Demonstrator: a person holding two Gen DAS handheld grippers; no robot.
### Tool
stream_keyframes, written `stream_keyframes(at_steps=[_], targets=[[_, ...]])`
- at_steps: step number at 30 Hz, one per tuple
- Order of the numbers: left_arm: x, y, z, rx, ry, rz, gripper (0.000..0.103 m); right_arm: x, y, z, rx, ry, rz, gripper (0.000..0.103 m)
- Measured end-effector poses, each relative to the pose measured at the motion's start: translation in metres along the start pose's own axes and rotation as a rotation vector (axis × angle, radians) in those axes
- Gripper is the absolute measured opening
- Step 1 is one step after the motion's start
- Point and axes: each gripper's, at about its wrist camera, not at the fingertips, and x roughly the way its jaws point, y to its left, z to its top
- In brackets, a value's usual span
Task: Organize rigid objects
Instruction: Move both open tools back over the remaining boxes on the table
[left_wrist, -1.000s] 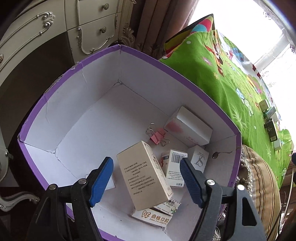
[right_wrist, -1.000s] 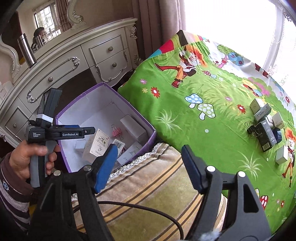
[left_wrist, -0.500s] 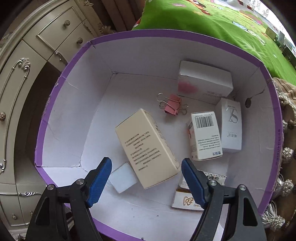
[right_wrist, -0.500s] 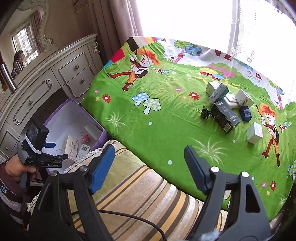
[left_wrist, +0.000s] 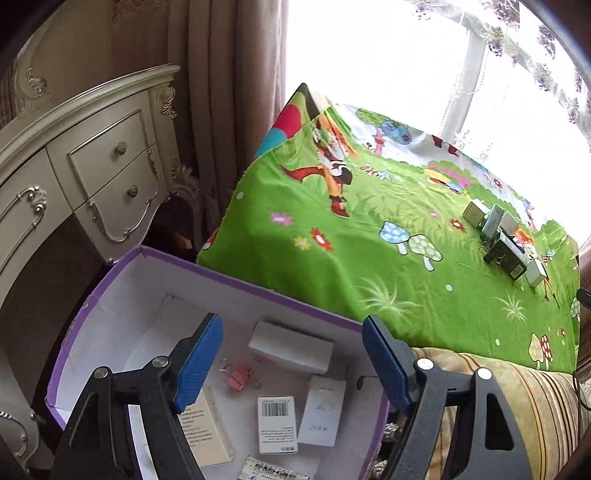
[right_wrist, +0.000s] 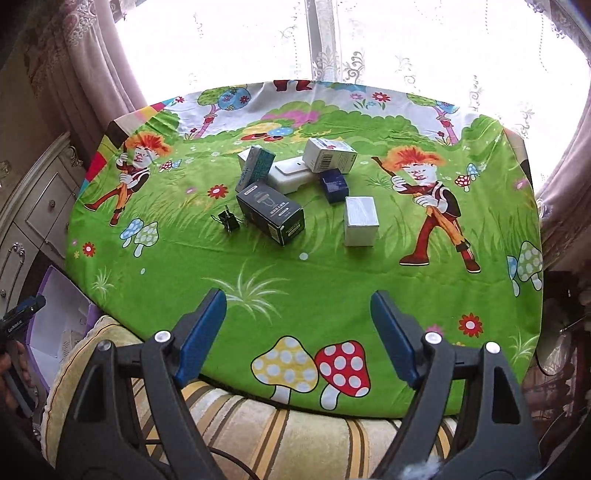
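Observation:
A purple-rimmed white box (left_wrist: 229, 280) holds a barcode carton (left_wrist: 277, 424), a pink binder clip (left_wrist: 239, 378) and several other cartons. My left gripper (left_wrist: 291, 354) hangs open above it with nothing between its fingers. On the green cartoon tablecloth (right_wrist: 295, 273) sit a black carton (right_wrist: 271, 218), a black binder clip (right_wrist: 227, 219), a white carton (right_wrist: 361, 220), a dark blue box (right_wrist: 334, 186) and a few more. My right gripper (right_wrist: 299, 317) is over the table's near edge, its jaws opening and empty, well short of that cluster.
A striped cushion (right_wrist: 258, 424) lies between the table edge and me. An ornate cream dresser (left_wrist: 92, 177) stands left of the purple box (right_wrist: 55, 321). Curtains and a bright window back the table. A hand holding the left gripper (right_wrist: 22, 317) shows at the far left.
The left gripper has risen and tilted up from looking straight into the box, so the table now shows. The right gripper has swung right from the box side to face the table's cartons.

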Motion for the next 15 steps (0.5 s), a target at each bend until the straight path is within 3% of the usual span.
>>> stream_keyframes(at_steps=[8, 15], targets=[[0.024, -0.102, 0.034, 0.103, 0.039, -0.207, 0.079, 0.016, -0.037, 0.004, 0.069, 0.008, -0.06, 0.083], [0.052, -0.185, 0.043, 0.196, 0.088, -0.316, 0.078, 0.033, -0.049, 0.009, 0.075, 0.003, -0.108, 0.083]])
